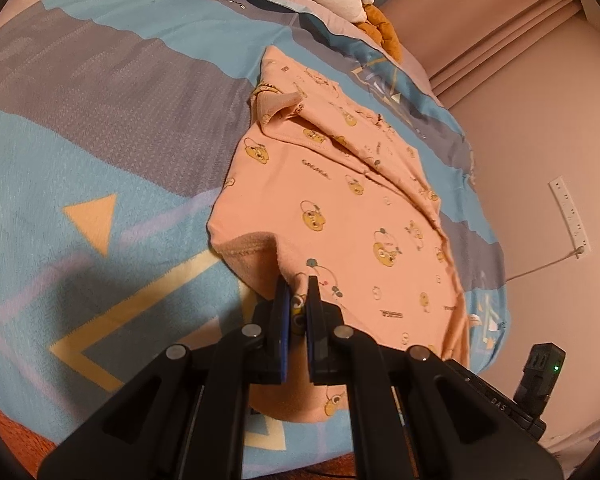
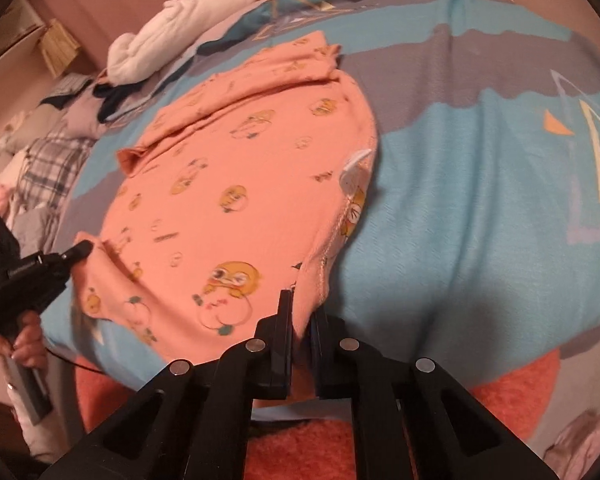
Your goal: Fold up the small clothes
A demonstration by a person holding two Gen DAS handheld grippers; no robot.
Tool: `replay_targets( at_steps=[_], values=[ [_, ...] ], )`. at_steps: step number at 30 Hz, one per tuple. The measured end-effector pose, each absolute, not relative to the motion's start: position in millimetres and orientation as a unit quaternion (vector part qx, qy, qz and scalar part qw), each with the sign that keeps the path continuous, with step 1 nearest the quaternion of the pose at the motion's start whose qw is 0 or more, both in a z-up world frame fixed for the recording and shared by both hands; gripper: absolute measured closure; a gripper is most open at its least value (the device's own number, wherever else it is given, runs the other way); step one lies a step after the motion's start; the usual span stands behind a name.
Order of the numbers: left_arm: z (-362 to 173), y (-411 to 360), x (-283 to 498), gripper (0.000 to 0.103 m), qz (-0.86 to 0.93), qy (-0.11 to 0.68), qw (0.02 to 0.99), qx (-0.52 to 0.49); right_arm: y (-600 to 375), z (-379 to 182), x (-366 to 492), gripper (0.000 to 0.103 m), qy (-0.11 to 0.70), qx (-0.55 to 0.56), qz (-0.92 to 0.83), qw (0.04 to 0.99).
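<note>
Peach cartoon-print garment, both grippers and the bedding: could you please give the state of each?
Peach cartoon-print garment: partly folded, near hem lifted.
Left gripper: jaws shut on the hem.
Right gripper: jaws shut on the hem.
Blue-grey patterned blanket: spread under the garment.
White padded bundle: bunched up.

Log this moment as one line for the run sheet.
step: fold in progress | left tool: shut on pink shirt hem corner | right tool: shut on other hem corner | shirt: sleeves folded in, on bedspread

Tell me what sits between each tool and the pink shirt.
Nothing visible does. The left tool is already pinched on the pink shirt at one near hem corner, and the right tool grips the other, on the blue blanket.
</note>
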State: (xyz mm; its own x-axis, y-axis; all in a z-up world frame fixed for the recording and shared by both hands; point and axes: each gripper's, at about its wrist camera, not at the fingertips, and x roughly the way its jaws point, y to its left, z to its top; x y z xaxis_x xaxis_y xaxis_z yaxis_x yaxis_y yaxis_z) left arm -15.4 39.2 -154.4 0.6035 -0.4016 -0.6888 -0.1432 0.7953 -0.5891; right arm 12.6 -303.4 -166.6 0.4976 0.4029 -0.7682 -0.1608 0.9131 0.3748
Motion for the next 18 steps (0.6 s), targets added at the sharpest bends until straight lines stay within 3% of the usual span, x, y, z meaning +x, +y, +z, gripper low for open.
replay_targets(
  at_steps=[13, 18],
  values=[
    [-139, 54, 30, 0.097, -0.088, 0.438, 0.828, -0.339, -323, -120, 86, 0.095, 0.400, 0.283, 0.235, 0.839],
    [-150, 59, 73, 0.098, -0.075, 0.465, 0.809, -0.351, -331, -137, 130, 0.095, 0.427, 0.338, 0.163, 0.823]
  ],
)
